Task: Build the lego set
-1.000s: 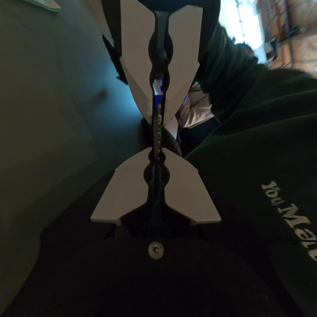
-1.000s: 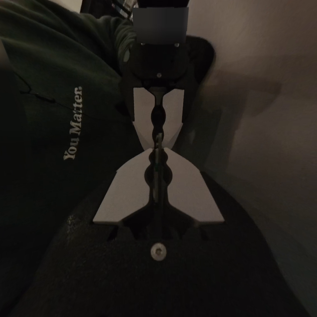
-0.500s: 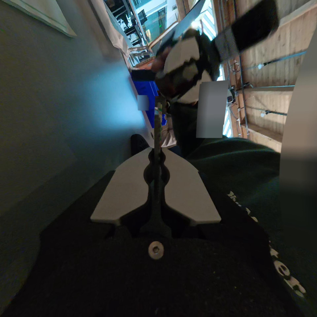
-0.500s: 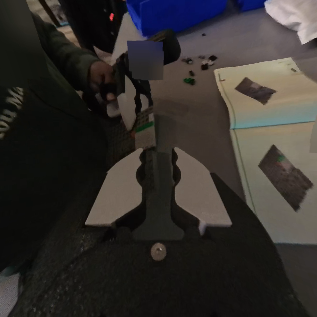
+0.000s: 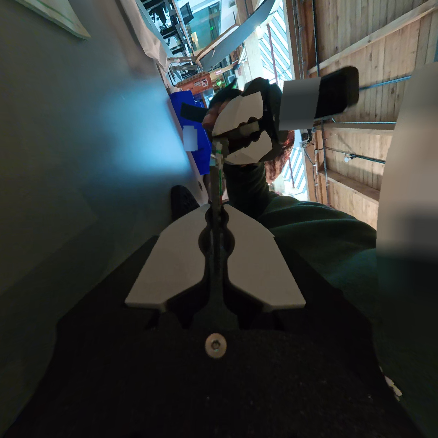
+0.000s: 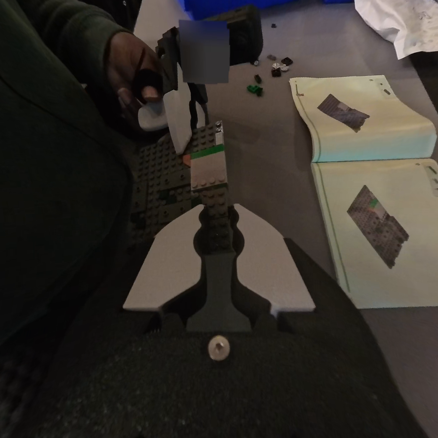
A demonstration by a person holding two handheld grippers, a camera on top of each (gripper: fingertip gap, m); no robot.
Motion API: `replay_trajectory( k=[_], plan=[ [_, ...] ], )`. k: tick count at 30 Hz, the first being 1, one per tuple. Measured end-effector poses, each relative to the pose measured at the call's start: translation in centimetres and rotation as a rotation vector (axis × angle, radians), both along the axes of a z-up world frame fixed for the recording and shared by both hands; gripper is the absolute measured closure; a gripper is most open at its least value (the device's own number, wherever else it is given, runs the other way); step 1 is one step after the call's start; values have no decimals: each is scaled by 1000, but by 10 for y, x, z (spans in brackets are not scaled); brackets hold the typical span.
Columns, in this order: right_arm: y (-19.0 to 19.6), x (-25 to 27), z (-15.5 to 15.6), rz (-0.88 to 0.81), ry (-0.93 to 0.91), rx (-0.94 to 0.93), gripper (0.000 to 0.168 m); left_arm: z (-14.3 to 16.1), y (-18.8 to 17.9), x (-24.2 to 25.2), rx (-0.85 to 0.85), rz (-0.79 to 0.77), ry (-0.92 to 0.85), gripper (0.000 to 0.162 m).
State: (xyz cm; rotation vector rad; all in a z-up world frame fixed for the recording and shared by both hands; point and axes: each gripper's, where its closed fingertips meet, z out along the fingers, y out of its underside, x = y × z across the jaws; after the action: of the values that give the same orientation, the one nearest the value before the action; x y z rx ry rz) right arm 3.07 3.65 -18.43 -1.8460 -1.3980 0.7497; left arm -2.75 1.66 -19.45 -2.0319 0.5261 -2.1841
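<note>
My left gripper (image 5: 216, 206) is shut on the edge of a dark grey lego baseplate (image 5: 217, 180), seen edge-on and held up off the table. In the right wrist view the baseplate (image 6: 161, 170) faces me, with a light grey tile (image 6: 208, 170), a green strip (image 6: 207, 151) and a small orange piece (image 6: 187, 160) on it. One finger (image 6: 177, 128) of the left gripper lies on the plate's far part. My right gripper (image 6: 218, 209) is open and empty, close in front of the plate's studded face. It also shows in the left wrist view (image 5: 220, 145), with its jaws apart at the plate's far end.
An open instruction booklet (image 6: 369, 166) lies on the grey table at the right. Several loose small pieces (image 6: 277, 66) and a green piece (image 6: 254, 89) lie beyond the plate. A blue bin (image 5: 184, 102) and a white bag (image 6: 403, 23) are at the back. A person's dark green sleeve (image 6: 59, 142) fills the left.
A second ago both grippers pinched the plate from opposite ends. The right gripper has let go, opened and swung round to face the plate's studded side. The left still holds it.
</note>
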Motion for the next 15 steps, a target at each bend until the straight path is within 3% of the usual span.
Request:
replay_trajectory(
  k=[6,15],
  plan=[
    [15,2,-2,25,107,-113,150,-3,28,-18,178,95,86,141],
    [51,9,-59,170,37,-183,151,-16,91,-46,551,265,312,150]
  ],
)
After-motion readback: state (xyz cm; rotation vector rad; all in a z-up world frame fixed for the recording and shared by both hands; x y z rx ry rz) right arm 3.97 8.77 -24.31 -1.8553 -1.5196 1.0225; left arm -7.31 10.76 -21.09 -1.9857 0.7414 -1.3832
